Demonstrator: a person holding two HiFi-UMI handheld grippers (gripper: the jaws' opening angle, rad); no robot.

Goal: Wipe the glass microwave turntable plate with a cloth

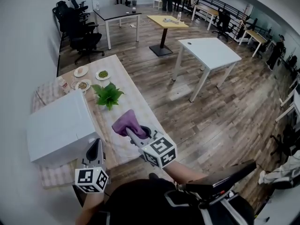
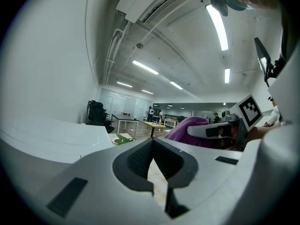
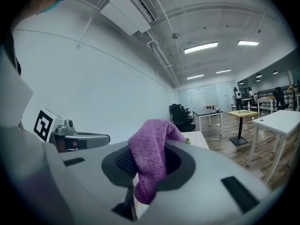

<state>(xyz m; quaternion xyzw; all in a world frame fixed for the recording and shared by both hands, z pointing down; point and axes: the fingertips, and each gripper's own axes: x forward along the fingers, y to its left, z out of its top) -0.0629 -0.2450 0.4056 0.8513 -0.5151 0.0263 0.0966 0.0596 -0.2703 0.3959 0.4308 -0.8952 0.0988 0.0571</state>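
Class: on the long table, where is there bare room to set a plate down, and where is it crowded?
Free: the table's right strip beside the potted plant, and the patch between plant and purple cloth. Crowded: the microwave fills the near left; small dishes cluster beyond it.

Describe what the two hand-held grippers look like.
Both are light grey plastic. The left hand-held gripper and the right hand-held gripper each carry a white cube with black square markers. Their jaws taper to narrow tips and are lined with dark ribbed pads. No cables show on them.
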